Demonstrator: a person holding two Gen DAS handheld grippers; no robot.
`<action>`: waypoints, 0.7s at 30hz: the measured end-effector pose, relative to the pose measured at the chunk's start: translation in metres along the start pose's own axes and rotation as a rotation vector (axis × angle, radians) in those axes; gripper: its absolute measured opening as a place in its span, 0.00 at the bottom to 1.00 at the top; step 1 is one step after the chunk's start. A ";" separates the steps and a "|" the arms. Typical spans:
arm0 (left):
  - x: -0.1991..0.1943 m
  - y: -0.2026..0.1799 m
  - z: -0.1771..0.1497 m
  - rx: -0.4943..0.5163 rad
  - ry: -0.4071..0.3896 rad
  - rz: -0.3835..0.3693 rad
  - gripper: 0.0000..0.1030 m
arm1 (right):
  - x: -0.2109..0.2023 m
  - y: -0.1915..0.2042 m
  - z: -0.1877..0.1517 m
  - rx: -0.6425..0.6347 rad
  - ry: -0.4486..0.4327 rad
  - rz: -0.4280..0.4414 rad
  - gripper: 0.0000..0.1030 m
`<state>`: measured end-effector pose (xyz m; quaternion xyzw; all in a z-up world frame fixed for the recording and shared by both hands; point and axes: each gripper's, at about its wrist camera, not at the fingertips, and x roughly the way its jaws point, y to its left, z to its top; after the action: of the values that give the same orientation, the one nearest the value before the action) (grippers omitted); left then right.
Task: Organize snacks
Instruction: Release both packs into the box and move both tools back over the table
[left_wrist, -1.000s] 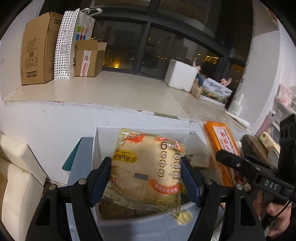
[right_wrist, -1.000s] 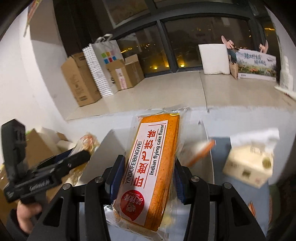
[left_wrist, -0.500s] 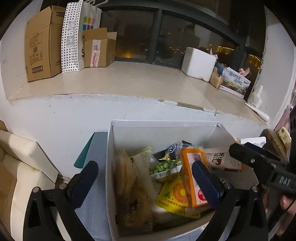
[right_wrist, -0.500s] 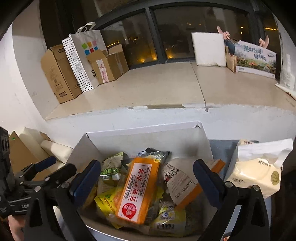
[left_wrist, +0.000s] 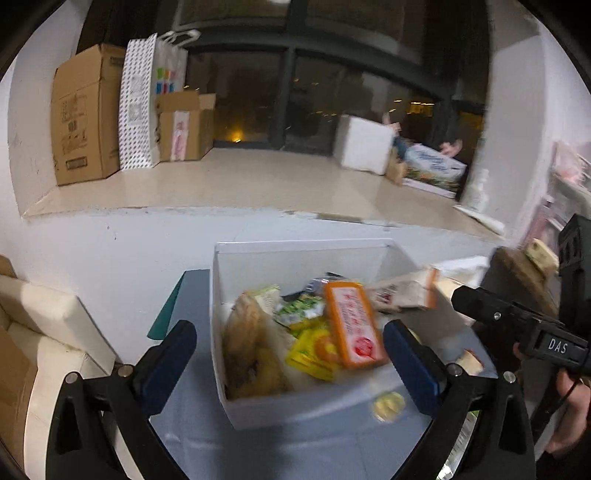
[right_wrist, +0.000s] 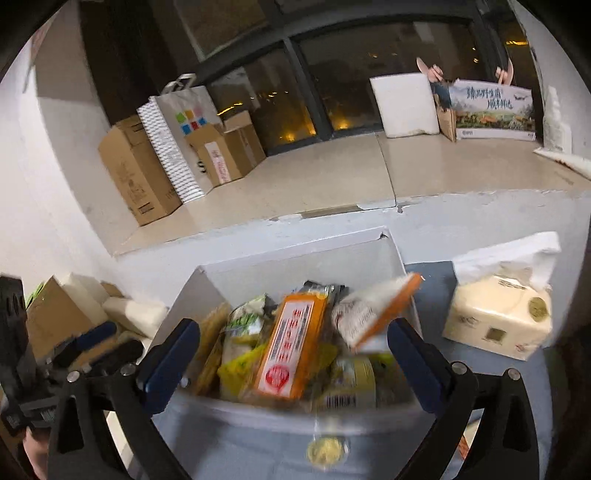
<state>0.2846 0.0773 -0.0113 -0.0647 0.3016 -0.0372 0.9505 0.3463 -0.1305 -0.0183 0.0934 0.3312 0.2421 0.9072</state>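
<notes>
Blue-padded left hand-held gripper (left_wrist: 290, 354) and right hand-held gripper (right_wrist: 293, 360) gape over white box (left_wrist: 295, 254).

Snack packets (right_wrist: 291, 350) crowd the white box (left_wrist: 295, 254); the tissue pack (right_wrist: 498, 317) stands just beside it.

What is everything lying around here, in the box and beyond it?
storage box: one, white, on the blue-grey table, open top
flying cake pack: one, orange, in the box, atop other snacks
chip bag: one, tan, at the box's left side
snack packets: several, yellow and green, mid-box
tissue pack: one, cream, right of the box
cardboard boxes: three, brown, on the window ledge
paper bag: one, white and dotted, between those boxes
foam box: one, white, far along the ledge
left gripper: black with blue pads, open, empty
right gripper: same, open, empty
</notes>
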 end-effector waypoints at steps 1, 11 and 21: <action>-0.008 -0.004 -0.003 0.009 -0.005 -0.006 1.00 | -0.010 0.000 -0.005 0.003 -0.009 0.012 1.00; -0.102 -0.051 -0.082 0.125 -0.086 -0.054 1.00 | -0.124 -0.012 -0.113 0.036 -0.057 0.058 1.00; -0.144 -0.089 -0.149 0.119 -0.119 -0.136 1.00 | -0.167 -0.025 -0.184 0.042 -0.098 0.009 1.00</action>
<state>0.0781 -0.0099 -0.0370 -0.0304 0.2368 -0.1154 0.9642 0.1264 -0.2337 -0.0739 0.1259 0.2908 0.2344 0.9190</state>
